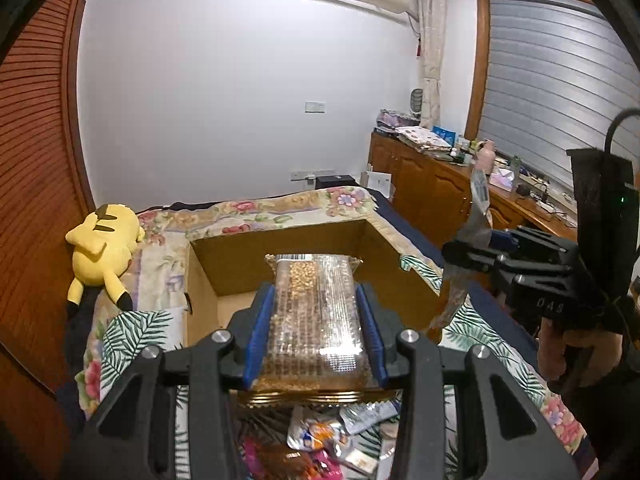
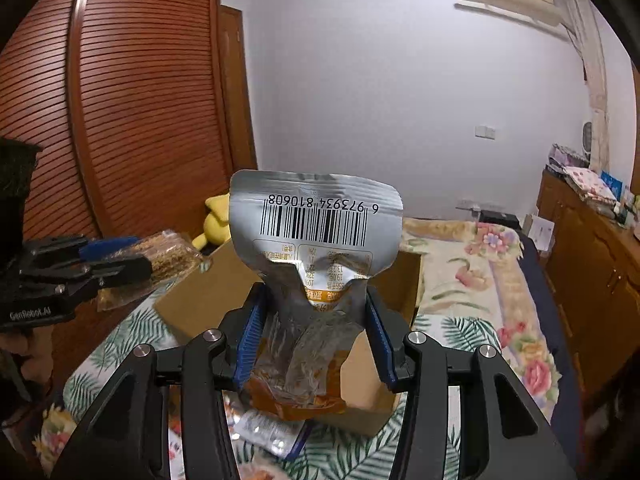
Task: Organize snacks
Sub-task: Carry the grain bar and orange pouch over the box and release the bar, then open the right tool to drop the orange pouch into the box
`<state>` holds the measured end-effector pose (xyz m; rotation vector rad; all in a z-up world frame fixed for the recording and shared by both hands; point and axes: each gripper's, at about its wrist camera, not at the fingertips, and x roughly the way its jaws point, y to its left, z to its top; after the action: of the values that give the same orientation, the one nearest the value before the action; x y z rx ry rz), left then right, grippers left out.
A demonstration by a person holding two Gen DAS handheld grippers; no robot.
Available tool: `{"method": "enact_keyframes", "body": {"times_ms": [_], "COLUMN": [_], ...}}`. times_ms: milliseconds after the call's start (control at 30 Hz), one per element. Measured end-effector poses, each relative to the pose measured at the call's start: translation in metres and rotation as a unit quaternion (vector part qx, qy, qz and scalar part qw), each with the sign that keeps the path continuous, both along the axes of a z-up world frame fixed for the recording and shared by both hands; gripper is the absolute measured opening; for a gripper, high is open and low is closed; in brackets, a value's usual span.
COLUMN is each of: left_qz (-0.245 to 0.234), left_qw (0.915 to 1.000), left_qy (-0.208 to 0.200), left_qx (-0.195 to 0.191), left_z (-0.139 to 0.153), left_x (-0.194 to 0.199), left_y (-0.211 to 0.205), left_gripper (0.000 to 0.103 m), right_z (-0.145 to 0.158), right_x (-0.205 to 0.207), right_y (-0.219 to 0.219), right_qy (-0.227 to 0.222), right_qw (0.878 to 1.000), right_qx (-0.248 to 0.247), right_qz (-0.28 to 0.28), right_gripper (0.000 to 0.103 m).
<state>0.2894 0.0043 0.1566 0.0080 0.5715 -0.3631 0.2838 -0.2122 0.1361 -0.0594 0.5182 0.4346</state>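
Silver pouch (image 2: 316,216) barcode reads 6 973934 810608; left tool (image 2: 116,262) marked GenRobot.AI.

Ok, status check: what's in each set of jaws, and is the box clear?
Left gripper shut on clear snack pack. Right gripper shut on silver pouch. Cardboard box open ahead, nothing blocking. More snacks loose on bed below.

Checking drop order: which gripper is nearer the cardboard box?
Left. The left gripper reaches over the cardboard box rim; the right gripper is short of it.
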Motion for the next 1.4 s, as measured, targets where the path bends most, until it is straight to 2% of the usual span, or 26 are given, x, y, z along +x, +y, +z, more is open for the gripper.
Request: {"method": "enact_keyframes", "body": {"times_ms": [300, 533, 867, 1000, 1267, 1400], "left_qz": [0.018, 0.019, 0.02, 0.019, 0.021, 0.021], "left_qw": [0.9993, 0.9972, 0.9929, 0.991, 0.9909, 0.9918], "left_qy": [0.03, 0.063, 0.094, 0.105, 0.108, 0.099], "left_qx": [0.012, 0.037, 0.07, 0.08, 0.078, 0.079], "left_z": [-0.031, -0.07, -0.105, -0.112, -0.111, -0.106], "left_x": [0.05, 0.071, 0.088, 0.09, 0.089, 0.086], "left_y": [-0.005, -0.017, -0.027, -0.03, -0.029, -0.029], "left_gripper": [0.04, 0.04, 0.04, 0.04, 0.042, 0.052], "right_z": [-0.005, -0.044, -0.089, -0.104, -0.116, -0.116], "right_x": [0.042, 0.055, 0.07, 0.074, 0.077, 0.081], "right_y": [0.005, 0.021, 0.038, 0.041, 0.046, 0.046], "right_qy": [-0.01, 0.009, 0.059, 0.08, 0.104, 0.113], "right_qw": [0.999, 0.999, 0.994, 0.992, 0.988, 0.988], "right_qx": [0.0, -0.028, -0.08, -0.09, -0.105, -0.096], "right_qz": [-0.034, -0.039, -0.053, -0.049, -0.042, -0.037], "right_gripper": [0.049, 0.049, 0.05, 0.05, 0.053, 0.055]}}
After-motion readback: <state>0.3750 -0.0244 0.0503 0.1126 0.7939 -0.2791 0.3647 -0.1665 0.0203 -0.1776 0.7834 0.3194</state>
